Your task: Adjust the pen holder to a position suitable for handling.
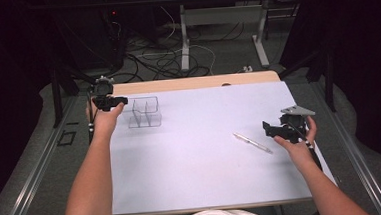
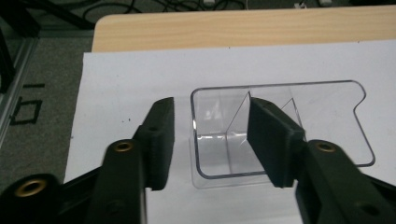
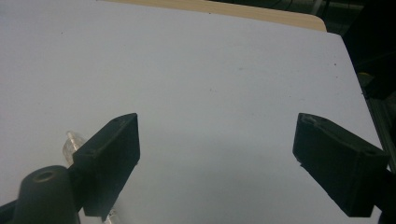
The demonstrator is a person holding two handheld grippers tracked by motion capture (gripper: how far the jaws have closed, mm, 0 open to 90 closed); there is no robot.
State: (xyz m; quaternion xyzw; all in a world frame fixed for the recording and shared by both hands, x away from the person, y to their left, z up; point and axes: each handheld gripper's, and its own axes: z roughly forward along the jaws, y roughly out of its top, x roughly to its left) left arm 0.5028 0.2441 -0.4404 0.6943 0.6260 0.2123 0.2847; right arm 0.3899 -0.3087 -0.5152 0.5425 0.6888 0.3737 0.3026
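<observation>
My left tongs, half-closed, straddle the clear organiser's near-corner wall untouched: light, rigid, slippery acrylic; pinch that wall.

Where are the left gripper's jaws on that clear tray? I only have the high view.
Observer: The left gripper straddles an end wall of the clear tray, one jaw outside it and one inside, by the divider.
Operator: Is it squeezing the wall?
Observer: No. In the left gripper view there is a gap between the outer jaw and the wall.
Operator: And the right gripper, is the pen between its jaws?
Observer: No. The right gripper is wide open over the bare white sheet, and the pen's clear end sits beside one jaw, outside the gap.
</observation>
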